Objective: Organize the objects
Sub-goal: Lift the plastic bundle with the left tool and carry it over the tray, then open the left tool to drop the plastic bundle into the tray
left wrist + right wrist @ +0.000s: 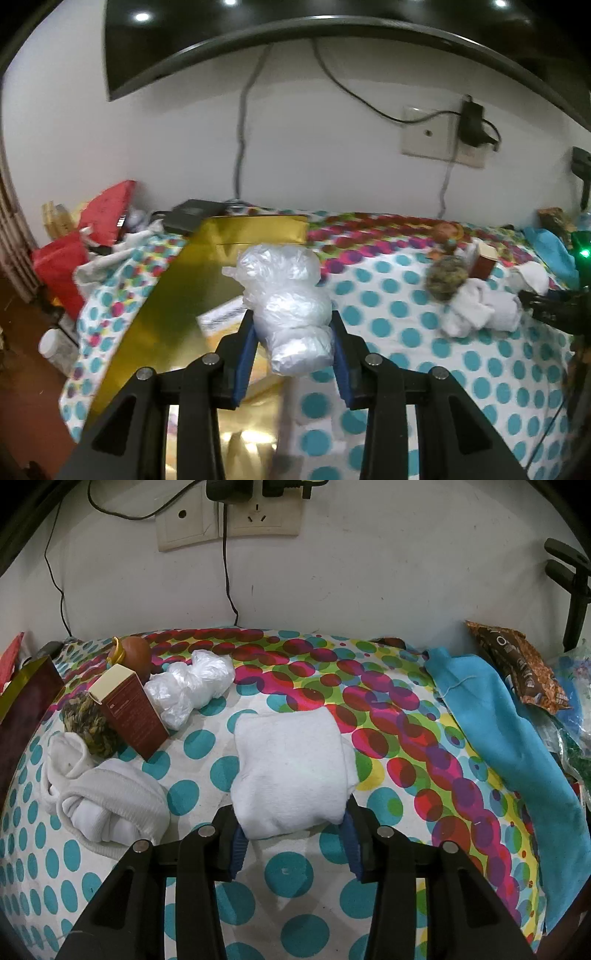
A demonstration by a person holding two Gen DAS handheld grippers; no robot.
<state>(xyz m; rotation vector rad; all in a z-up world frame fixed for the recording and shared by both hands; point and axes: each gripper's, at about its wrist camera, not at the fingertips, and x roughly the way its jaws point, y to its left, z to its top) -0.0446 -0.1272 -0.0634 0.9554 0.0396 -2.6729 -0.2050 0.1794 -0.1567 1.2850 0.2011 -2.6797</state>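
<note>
My left gripper point(293, 332) is shut on a crumpled clear plastic bag point(284, 295) and holds it above a gold box point(173, 295) on the dotted cloth. My right gripper point(293, 825) is shut on a folded white cloth point(291, 764) that rests on the dotted cloth point(369, 886). In the right wrist view a second plastic bag point(188, 688), a brown carton point(129, 709), a woven ball point(86, 725), a brown round object point(135, 653) and rolled white socks point(103, 805) lie at the left.
A blue cloth point(498, 738) and a brown snack packet point(517, 661) lie at the right. Red bags point(81, 236) and a black device point(192, 214) sit at the far left by the wall. Cables hang from wall sockets point(229, 520). A screen point(295, 37) hangs above.
</note>
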